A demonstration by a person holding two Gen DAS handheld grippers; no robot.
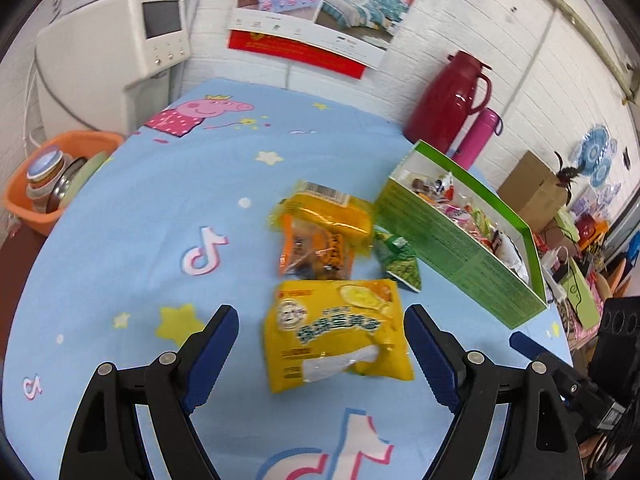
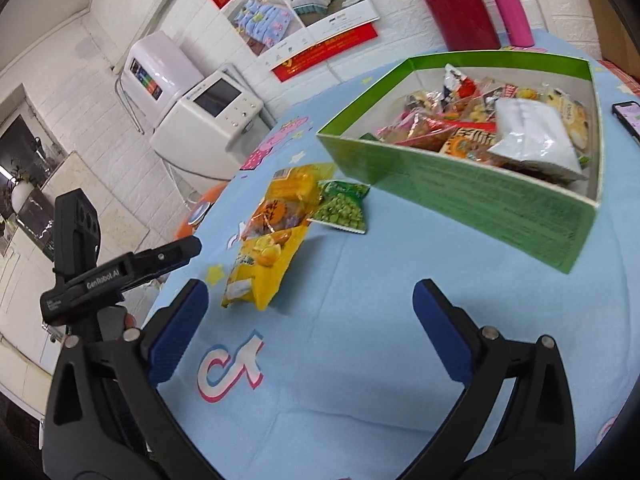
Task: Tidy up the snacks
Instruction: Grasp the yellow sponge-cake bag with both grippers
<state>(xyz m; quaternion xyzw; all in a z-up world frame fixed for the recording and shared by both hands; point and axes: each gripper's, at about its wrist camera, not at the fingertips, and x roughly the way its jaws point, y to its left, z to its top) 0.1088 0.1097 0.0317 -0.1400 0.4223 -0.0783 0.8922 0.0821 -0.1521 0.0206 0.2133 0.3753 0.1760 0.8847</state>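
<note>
A yellow snack packet [image 1: 340,334] lies flat on the blue tablecloth [image 1: 140,240], between the spread fingers of my left gripper [image 1: 320,332], which is open just above it. Beyond it lie an orange packet [image 1: 316,252], a yellow-wrapped packet [image 1: 332,212] and a green pea packet [image 1: 400,260]. The green box [image 1: 460,248] at the right holds several snacks. In the right wrist view my right gripper [image 2: 310,312] is open over bare cloth, with the yellow packet [image 2: 264,268], pea packet [image 2: 344,208] and green box [image 2: 480,196] ahead of it.
A red thermos [image 1: 452,96] and pink bottle [image 1: 480,136] stand behind the box by the wall. An orange basin [image 1: 52,184] with bowls sits off the table's left edge. A phone [image 2: 628,116] lies right of the box. The left gripper's body [image 2: 100,272] shows at left.
</note>
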